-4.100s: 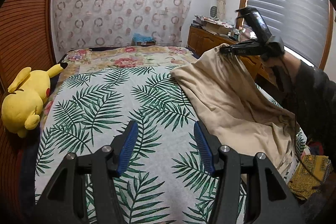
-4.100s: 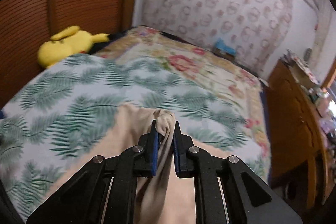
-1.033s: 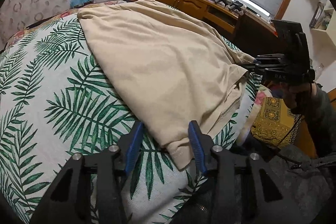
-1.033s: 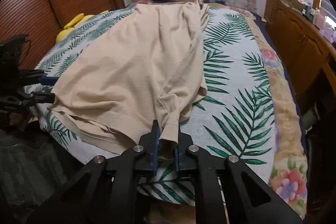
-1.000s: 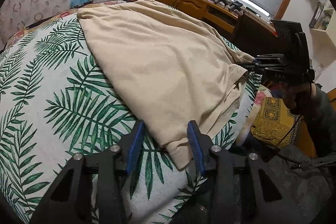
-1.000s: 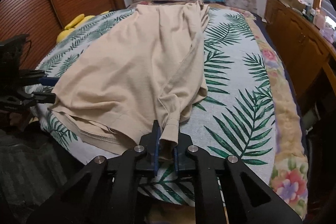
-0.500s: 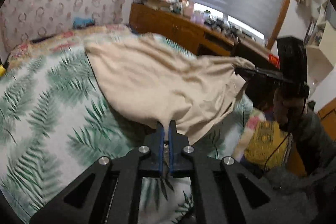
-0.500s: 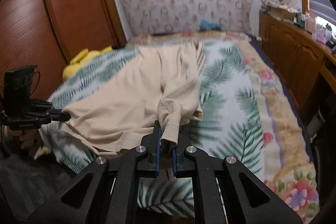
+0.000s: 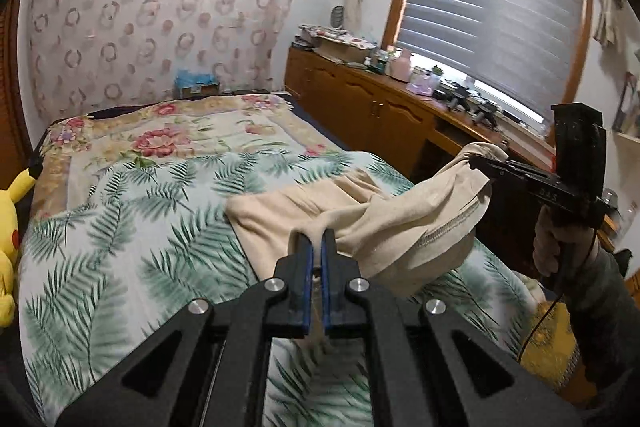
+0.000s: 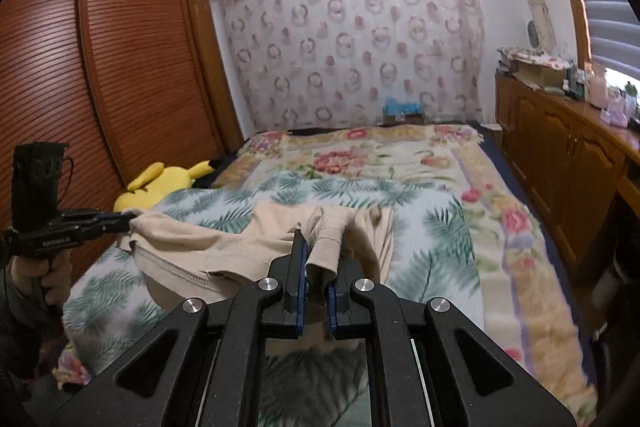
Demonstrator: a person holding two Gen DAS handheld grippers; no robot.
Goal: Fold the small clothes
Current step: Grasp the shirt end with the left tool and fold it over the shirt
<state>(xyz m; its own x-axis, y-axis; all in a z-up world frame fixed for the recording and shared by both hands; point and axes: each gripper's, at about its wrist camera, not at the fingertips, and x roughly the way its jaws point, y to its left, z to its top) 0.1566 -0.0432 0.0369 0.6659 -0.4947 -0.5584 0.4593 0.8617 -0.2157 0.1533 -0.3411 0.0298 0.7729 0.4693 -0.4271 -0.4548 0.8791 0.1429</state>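
Observation:
A beige garment hangs lifted above the palm-leaf bedspread, its far part still lying on the bed. My left gripper is shut on one hem corner. In the left wrist view my right gripper holds the other corner up at the right. The right wrist view has my right gripper shut on a bunched fold of the garment, and my left gripper pinching the cloth at the left. The hem sags between the two grippers.
A yellow plush toy lies at the bed's left edge by the louvred wooden wardrobe. A long wooden cabinet with clutter runs under the blinds on the right. A floral blanket covers the far end of the bed.
My left gripper closed on the hem corner. Both grippers then rose and moved toward the far end of the bed, lifting the near half of the garment off the bedspread.

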